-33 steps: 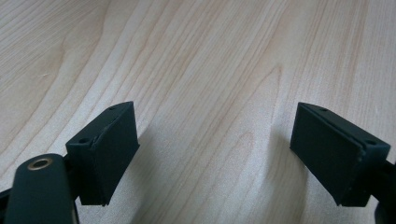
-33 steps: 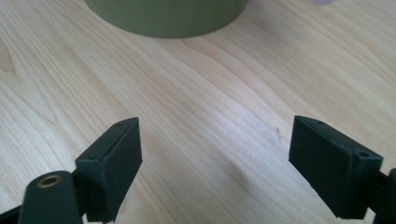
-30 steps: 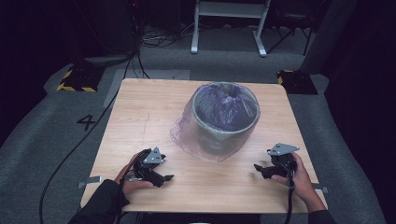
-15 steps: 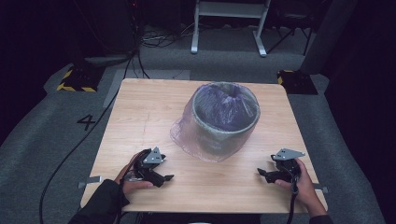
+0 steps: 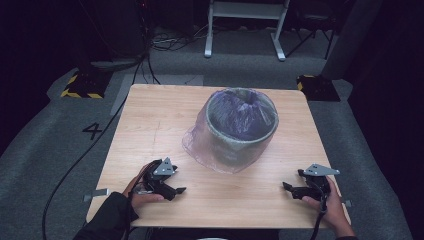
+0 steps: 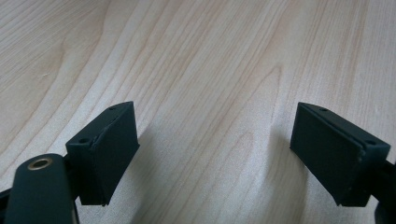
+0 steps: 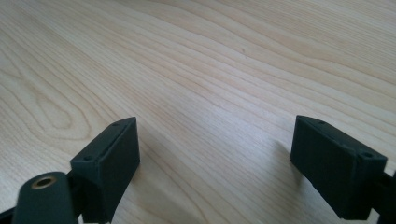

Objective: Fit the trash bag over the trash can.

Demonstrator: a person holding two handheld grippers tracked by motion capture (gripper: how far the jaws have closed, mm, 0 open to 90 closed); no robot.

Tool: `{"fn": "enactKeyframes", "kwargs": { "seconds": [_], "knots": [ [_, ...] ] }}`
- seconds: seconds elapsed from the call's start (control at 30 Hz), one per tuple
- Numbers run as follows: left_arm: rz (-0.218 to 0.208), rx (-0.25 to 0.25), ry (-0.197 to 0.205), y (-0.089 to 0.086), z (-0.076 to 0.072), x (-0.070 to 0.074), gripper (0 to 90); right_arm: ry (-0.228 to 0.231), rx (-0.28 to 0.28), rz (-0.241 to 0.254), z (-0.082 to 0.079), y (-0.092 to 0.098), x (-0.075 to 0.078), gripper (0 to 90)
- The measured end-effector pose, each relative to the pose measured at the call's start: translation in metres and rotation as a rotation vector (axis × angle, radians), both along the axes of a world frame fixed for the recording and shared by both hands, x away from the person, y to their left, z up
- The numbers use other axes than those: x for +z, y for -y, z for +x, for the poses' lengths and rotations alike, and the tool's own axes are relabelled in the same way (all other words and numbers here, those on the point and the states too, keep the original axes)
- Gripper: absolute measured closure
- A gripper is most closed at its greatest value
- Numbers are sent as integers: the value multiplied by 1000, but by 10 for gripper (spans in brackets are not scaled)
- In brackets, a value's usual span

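Both grippers, left gripper (image 5: 176, 190) and right gripper (image 5: 287, 186), rest wide open and empty near the table's (image 5: 150, 125) front edge. Mid-table sits the grey bin (image 5: 242, 131), lined with a thin purple bag (image 5: 200, 145); that film looks flimsy and slippery, so I'd pinch it at the rim.

table (image 5: 150, 125): wood | on it: bag-lined bin (image 5: 235, 130), both tools

- Grey round bin lined with translucent purple plastic bag (image 5: 242, 127) stands on light wooden table (image 5: 160, 115), centre-rear.
- Left gripper (image 5: 172, 190) near-left, right gripper (image 5: 290, 189) near-right, both well apart from it.
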State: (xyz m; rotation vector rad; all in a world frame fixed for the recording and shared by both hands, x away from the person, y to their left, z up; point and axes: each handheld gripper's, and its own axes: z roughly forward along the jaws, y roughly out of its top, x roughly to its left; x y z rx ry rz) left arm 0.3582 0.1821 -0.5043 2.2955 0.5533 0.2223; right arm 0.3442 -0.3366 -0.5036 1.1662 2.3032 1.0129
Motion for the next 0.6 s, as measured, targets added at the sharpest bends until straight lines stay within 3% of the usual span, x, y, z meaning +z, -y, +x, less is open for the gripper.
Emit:
{"fn": "enactKeyframes", "kwargs": {
  "seconds": [0.6],
  "knots": [
    [0,-4,0,0,0,0,145,2,-48,1,-10,29,0,156]
  ]
}}
